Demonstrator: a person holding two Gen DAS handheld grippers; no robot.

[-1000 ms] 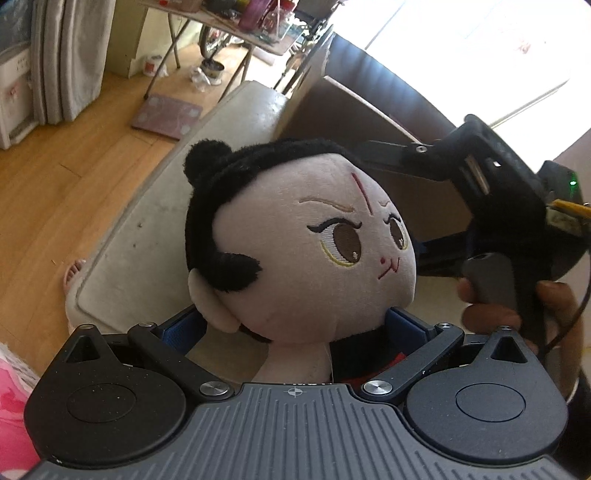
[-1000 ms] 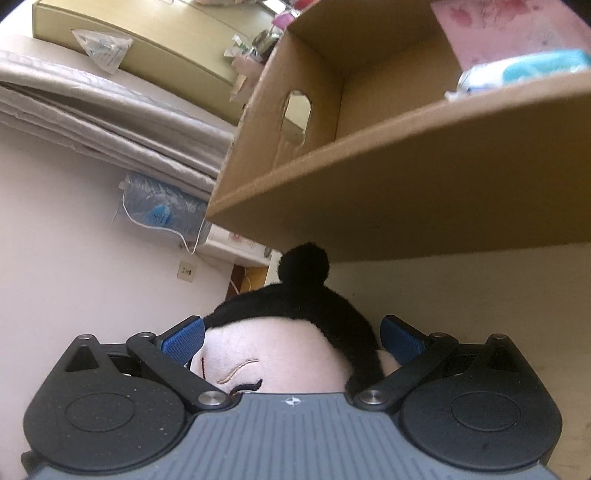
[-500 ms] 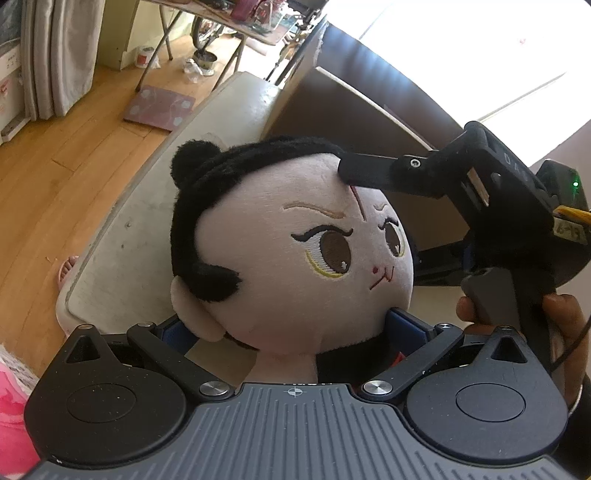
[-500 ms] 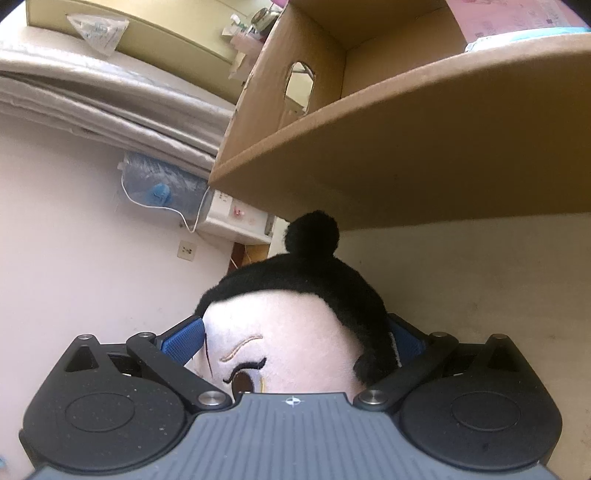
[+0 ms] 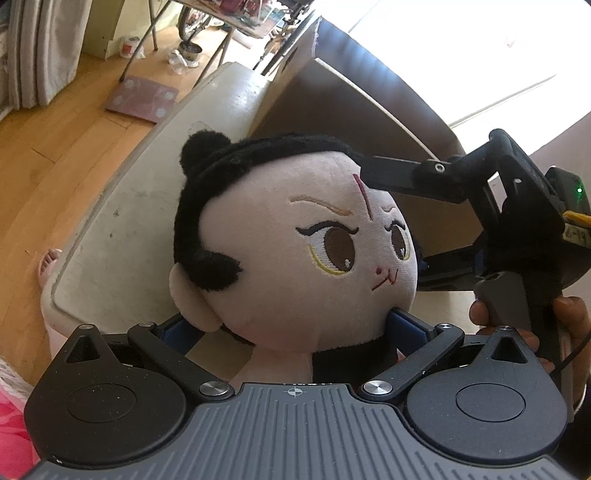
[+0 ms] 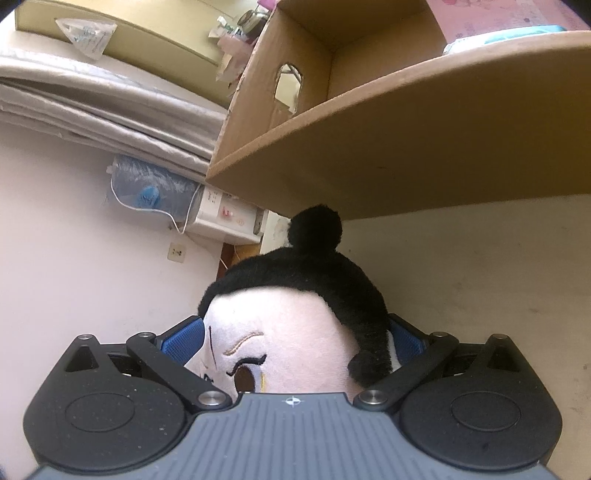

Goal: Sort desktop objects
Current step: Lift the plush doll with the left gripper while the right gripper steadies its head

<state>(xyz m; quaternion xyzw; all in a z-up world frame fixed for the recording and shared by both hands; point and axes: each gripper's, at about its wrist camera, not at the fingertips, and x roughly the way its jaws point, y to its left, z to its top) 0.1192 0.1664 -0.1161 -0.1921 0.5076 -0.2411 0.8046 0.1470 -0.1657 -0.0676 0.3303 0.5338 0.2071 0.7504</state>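
A plush doll (image 5: pixel 295 258) with a pale face, black hair and a round black bun is held above the cream tabletop (image 5: pixel 129 229), close in front of a cardboard box (image 5: pixel 354 122). The left gripper (image 5: pixel 291 325) has its blue-padded jaws set on either side of the doll's neck and body, just under the chin; they press against the doll there and pinch it. The right gripper (image 5: pixel 391 225) comes at the doll from the side away from the tabletop's rounded corner: one black finger lies across the forehead at the hairline, the other runs beside the cheek, so its jaws pinch the doll's head. A hand (image 5: pixel 546 325) wraps that gripper's handle, next to the doll's chin side.

In the right wrist view the doll's (image 6: pixel 295 321) head fills the gap between the blue pads of the right gripper (image 6: pixel 295 336), one pad by the forehead, the other against the black hair at the side. The bun points toward the cardboard box (image 6: pixel 424 147), whose near wall rises just beyond the doll. The box is open on top, with an oval handle cutout in its side wall, and stands on the tabletop (image 6: pixel 498 277). Inside the box, at its far side from the doll, lie a pink sheet (image 6: pixel 498 18) and a pale blue packet (image 6: pixel 517 35).
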